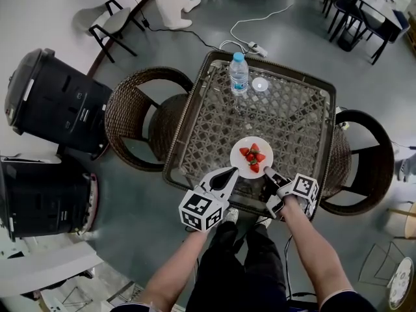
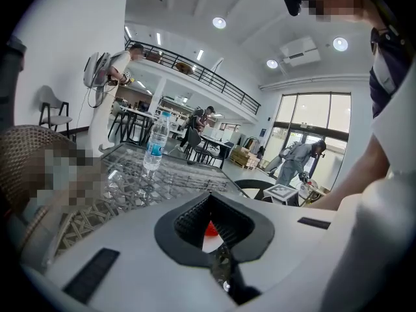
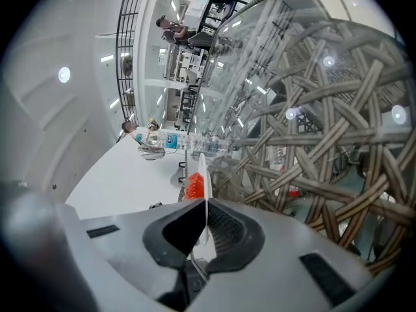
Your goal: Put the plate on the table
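A white plate (image 1: 260,145) with several strawberries (image 1: 253,158) is at the near edge of the glass-topped wicker table (image 1: 292,109); whether it rests on the glass I cannot tell. My left gripper (image 1: 229,173) is shut on the plate's near-left rim. My right gripper (image 1: 268,173) is shut on the near-right rim. In the left gripper view the plate (image 2: 209,241) and a strawberry (image 2: 210,228) show between the jaws. In the right gripper view the plate (image 3: 203,174) stands edge-on between the closed jaws, with strawberries (image 3: 194,186) beside it.
A water bottle (image 1: 238,73) and a small clear lid (image 1: 260,84) stand at the table's far edge. Wicker chairs flank the table on the left (image 1: 140,119) and right (image 1: 364,161). Black bins (image 1: 55,99) stand at the far left. Cables lie on the floor beyond.
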